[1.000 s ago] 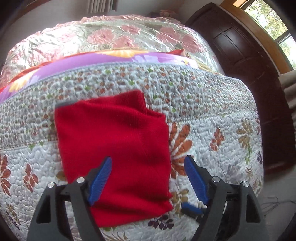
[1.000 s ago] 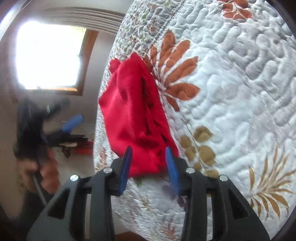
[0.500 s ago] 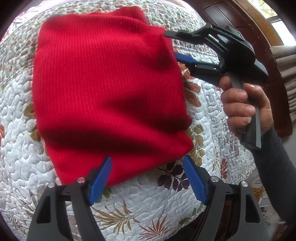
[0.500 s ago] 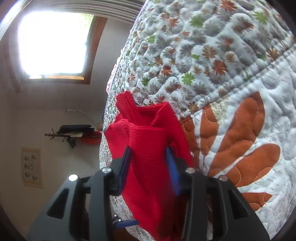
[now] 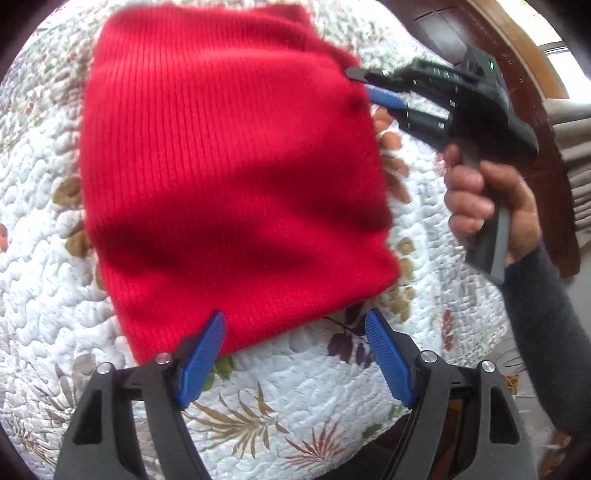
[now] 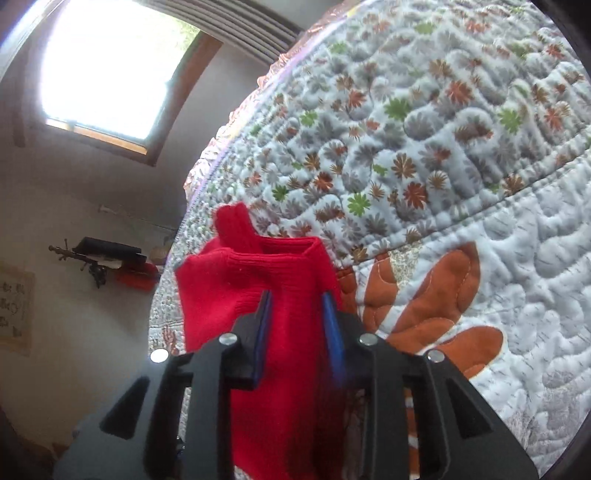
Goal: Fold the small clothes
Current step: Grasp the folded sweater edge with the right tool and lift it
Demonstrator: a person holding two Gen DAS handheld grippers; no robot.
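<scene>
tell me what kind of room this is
Most likely a bedroom in a home. The red knit garment lies on a floral quilted bedspread over what looks like a bed; there is a wood-framed window and a dark wooden door beside it.

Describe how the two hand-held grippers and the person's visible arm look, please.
Both tools match. The left hand-held gripper has black plastic arms with triangular cut-outs, silver rivets and ribbed blue pads. The right hand-held gripper shows the same black frame and blue pads; seen from the left wrist camera, it has a grey pistol handle and a small green light. The arm wears a dark grey sleeve.
</scene>
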